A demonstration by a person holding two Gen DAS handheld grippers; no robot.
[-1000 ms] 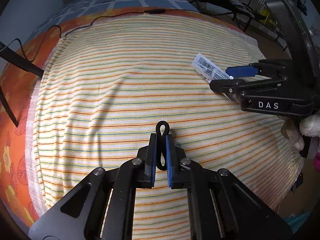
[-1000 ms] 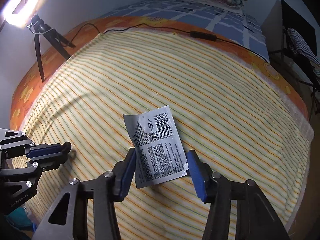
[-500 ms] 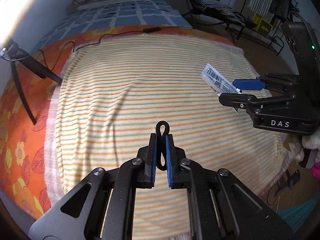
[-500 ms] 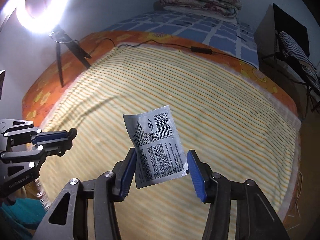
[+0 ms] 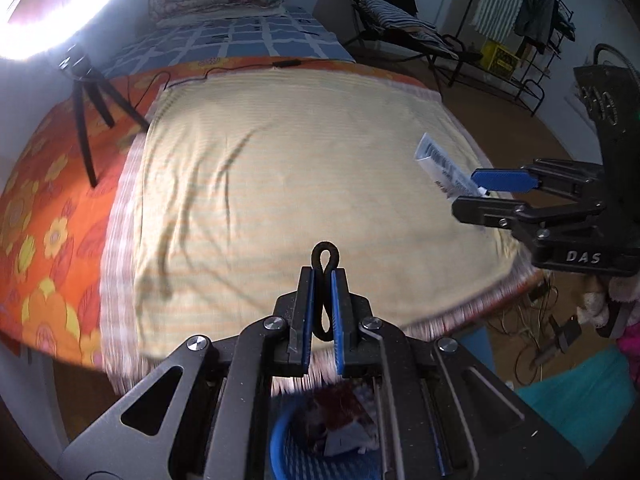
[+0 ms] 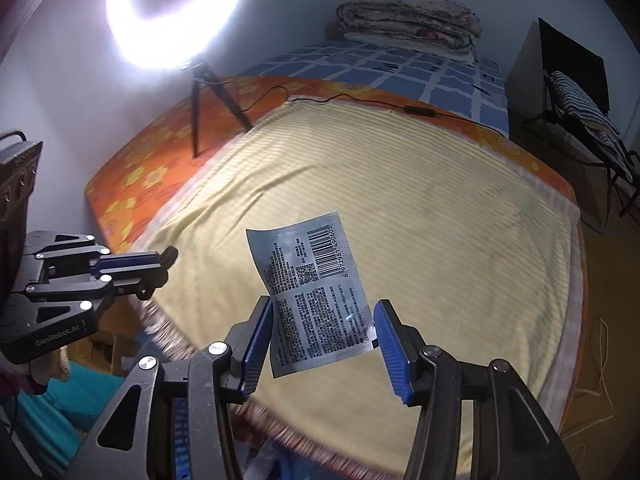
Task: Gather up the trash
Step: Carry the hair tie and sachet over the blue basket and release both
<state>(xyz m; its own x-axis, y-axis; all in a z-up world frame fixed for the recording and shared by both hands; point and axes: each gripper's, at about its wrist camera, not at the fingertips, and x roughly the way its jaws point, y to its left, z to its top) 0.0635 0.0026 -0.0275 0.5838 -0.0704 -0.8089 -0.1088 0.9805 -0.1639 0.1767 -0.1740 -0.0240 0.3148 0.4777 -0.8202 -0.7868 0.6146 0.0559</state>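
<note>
My left gripper (image 5: 325,276) is shut on a black elastic loop (image 5: 325,257), whose top pokes out above the blue pads. It hangs over the near edge of the bed. My right gripper (image 6: 324,314) is shut on a silver sachet (image 6: 316,288) with a barcode and small print, pinched across its width and held in the air above the striped blanket (image 6: 420,216). The left wrist view shows the right gripper (image 5: 480,190) at the right, with the sachet (image 5: 438,160) sticking out of it. In the right wrist view the left gripper (image 6: 162,266) is at the left.
A blue mesh basket (image 5: 280,450) holding wrappers sits on the floor below my left gripper. A ring light on a tripod (image 6: 200,92) stands on the orange floral sheet (image 5: 44,208). A black cable (image 6: 416,111) crosses the bed's far side. A chair with striped clothes (image 5: 400,24) stands beyond.
Both grippers have drawn back and up from the middle of the blanket to the bed's near edge, each keeping its hold. The basket and floor have come into view.
</note>
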